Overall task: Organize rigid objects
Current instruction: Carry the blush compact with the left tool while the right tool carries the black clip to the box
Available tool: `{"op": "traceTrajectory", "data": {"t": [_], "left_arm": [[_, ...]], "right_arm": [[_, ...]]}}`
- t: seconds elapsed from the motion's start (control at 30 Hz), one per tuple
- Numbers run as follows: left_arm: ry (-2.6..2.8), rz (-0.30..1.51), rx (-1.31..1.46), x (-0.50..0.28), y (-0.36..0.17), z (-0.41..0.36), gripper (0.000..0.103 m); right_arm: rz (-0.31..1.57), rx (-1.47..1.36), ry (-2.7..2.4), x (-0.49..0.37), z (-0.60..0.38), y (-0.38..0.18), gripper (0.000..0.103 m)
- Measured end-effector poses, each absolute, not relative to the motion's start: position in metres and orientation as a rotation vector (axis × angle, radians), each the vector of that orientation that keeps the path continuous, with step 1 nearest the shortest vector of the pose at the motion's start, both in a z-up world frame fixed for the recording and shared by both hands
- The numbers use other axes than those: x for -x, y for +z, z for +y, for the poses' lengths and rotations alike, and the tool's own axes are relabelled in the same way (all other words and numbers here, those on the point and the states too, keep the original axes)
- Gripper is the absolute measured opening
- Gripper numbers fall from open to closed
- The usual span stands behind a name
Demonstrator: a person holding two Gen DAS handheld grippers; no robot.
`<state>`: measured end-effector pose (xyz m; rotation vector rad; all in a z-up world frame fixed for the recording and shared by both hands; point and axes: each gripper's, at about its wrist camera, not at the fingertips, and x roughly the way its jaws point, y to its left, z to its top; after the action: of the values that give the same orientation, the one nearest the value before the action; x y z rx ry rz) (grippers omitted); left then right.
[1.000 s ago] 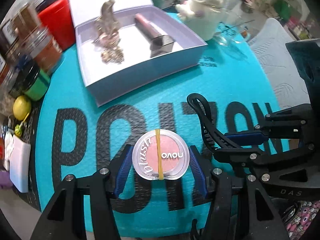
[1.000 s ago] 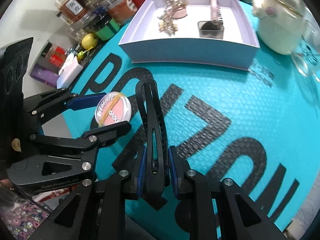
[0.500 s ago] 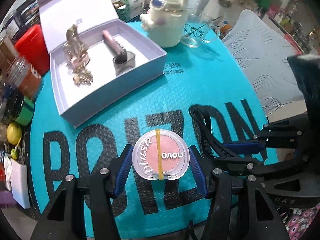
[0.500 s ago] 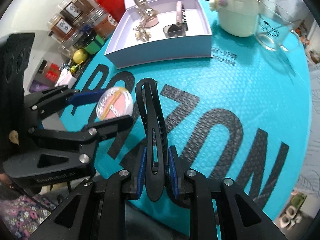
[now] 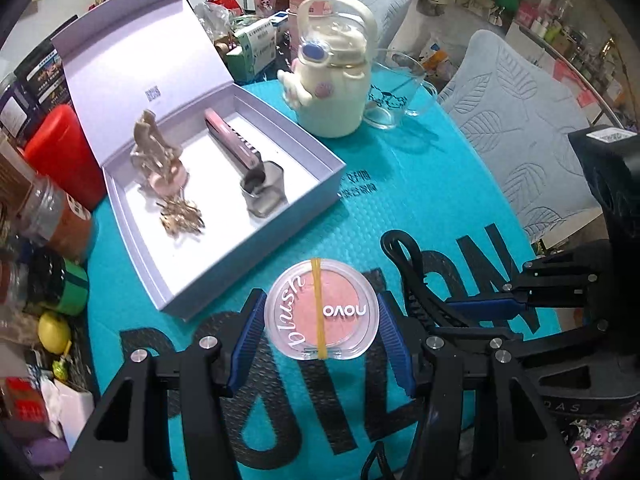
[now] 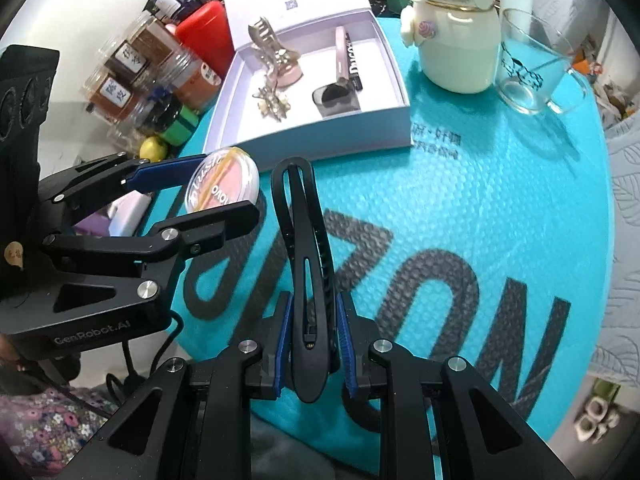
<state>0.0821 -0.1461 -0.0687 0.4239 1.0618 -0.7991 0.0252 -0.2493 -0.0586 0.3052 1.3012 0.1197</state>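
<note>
My left gripper [image 5: 321,316] is shut on a round pink blush compact [image 5: 320,314] with a yellow band, held above the teal mat. It also shows in the right wrist view [image 6: 222,186]. My right gripper [image 6: 312,344] is shut on a long black hair clip [image 6: 304,264], also seen in the left wrist view [image 5: 416,292]. An open white box [image 5: 256,236] lies ahead with a gold hair claw [image 5: 154,152], a gold brooch [image 5: 182,216] and a pink tube [image 5: 232,140] with a grey cap inside.
A cream astronaut bottle [image 5: 336,92] and a glass mug [image 5: 394,88] stand behind the box. A red container [image 5: 64,152], spice jars [image 5: 56,216] and a lemon [image 5: 54,332] crowd the left edge. A grey cushion [image 5: 516,128] lies right.
Both grippers have risen and drawn back from the mat while keeping their hold. The box and bottle now sit farther off and more of the room shows.
</note>
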Motion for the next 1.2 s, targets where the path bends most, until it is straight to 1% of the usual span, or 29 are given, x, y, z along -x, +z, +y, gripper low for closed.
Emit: {"op": "traceTrajectory", "data": {"t": [0.73, 1.2], "left_arm": [[-0.775, 1.071, -0.364, -0.157, -0.061, -0.127, 0.055], [-0.732, 1.072, -0.337, -0.207, -0.071, -0.129, 0.055]], "right_arm": [[1.312, -0.292, 0.159, -0.109, -0.24, -0.05, 0.022], [1.308, -0.283, 0.154, -0.162, -0.249, -0.055, 0.022]]}}
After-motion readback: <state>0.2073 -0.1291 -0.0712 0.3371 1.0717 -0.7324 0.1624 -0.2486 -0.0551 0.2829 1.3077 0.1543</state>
